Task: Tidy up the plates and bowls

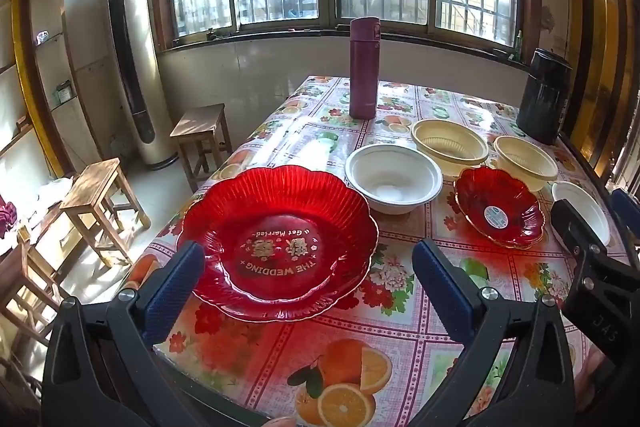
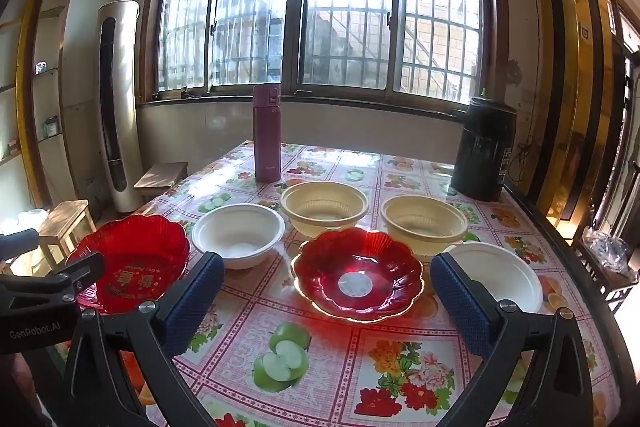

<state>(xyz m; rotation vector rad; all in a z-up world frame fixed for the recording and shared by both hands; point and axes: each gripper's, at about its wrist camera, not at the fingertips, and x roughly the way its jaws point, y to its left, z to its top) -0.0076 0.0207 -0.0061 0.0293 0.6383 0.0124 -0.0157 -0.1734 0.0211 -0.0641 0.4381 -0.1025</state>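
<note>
Nearest, the left gripper [image 1: 308,291] hangs over the near left part of the table [image 1: 400,359], jaws spread as wide as they go and holding nothing; the large red plate [image 1: 280,239] lies on the cloth just beyond and between its fingers, untouched. The right gripper [image 2: 328,307] hovers to the right, equally wide open and empty, with the small red plate [image 2: 358,273] lying between and beyond its blue fingertips [image 2: 196,303]. Just right of that plate, partly hidden behind the right finger, sits a white bowl [image 2: 500,275]. A second white bowl [image 2: 238,233] stands between the two red plates, a little farther back. Behind them are two cream bowls, one left [image 2: 324,209] and one right [image 2: 424,223], side by side and apart. Farther still a purple flask [image 2: 267,133] stands upright left of centre, and a black canister [image 2: 484,151] at the far right corner, below the window [image 2: 320,15]
</note>
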